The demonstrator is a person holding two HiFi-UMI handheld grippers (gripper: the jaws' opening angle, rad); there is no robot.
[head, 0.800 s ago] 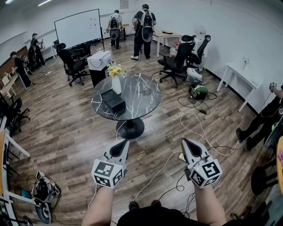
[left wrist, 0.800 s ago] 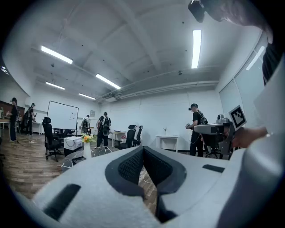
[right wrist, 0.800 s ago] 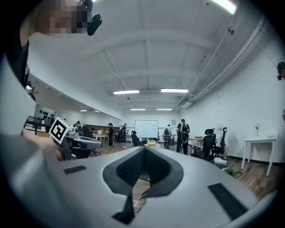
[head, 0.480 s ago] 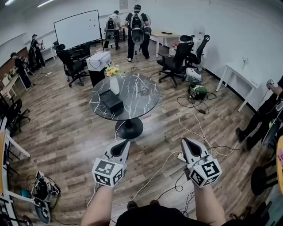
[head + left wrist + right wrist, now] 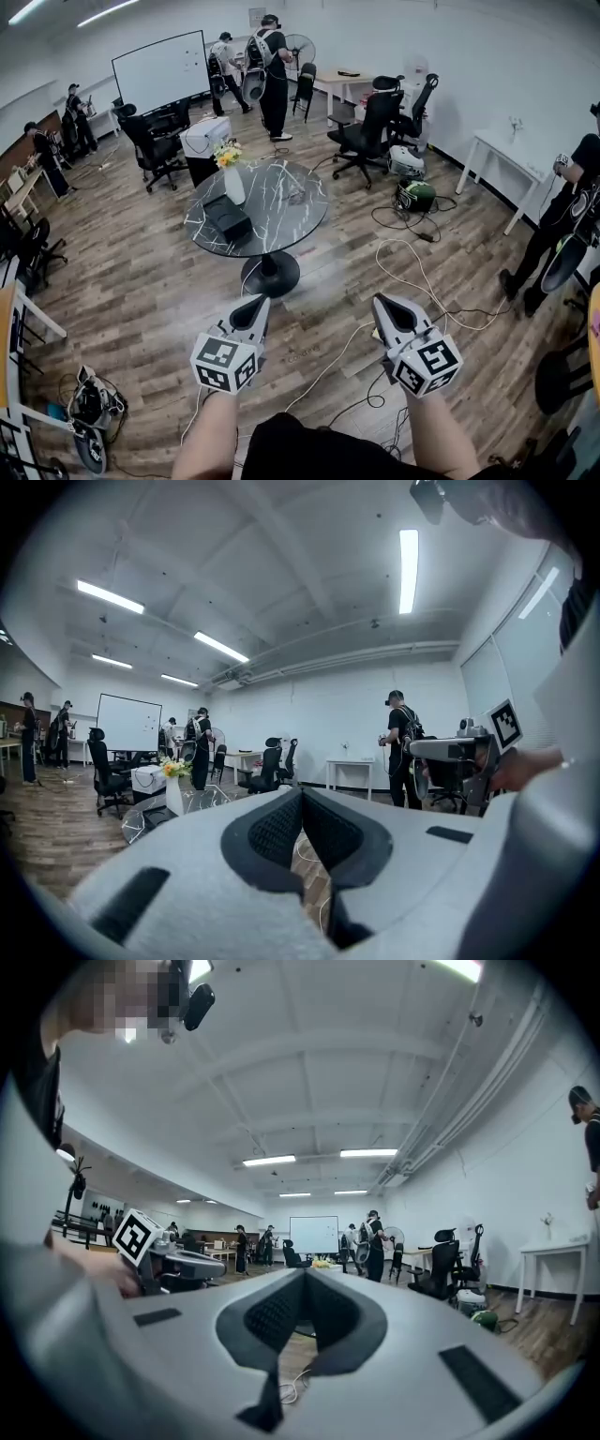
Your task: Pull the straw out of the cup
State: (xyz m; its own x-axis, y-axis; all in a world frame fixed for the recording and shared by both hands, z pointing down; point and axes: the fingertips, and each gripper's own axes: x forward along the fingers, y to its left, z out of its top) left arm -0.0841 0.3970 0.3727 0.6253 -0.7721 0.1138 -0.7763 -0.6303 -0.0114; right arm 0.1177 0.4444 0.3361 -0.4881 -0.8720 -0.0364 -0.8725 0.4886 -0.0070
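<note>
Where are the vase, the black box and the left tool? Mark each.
vase point(image 5: 234, 186): head view, white body.
black box point(image 5: 228, 217): head view, top face.
left tool point(image 5: 260, 300): head view, closed jaw tips.

the person in black point(image 5: 272, 70) at the far end has walked left and now stands just beside the fan point(image 5: 298, 47). the second person point(image 5: 223, 61) has gone left too, close to the whiteboard point(image 5: 161, 66). the person at the right edge point(image 5: 562, 216) shows more fully. in the head view the round table point(image 5: 291, 206), the left tool point(image 5: 255, 302) and the right tool point(image 5: 382, 305) sit slightly further left.
</note>
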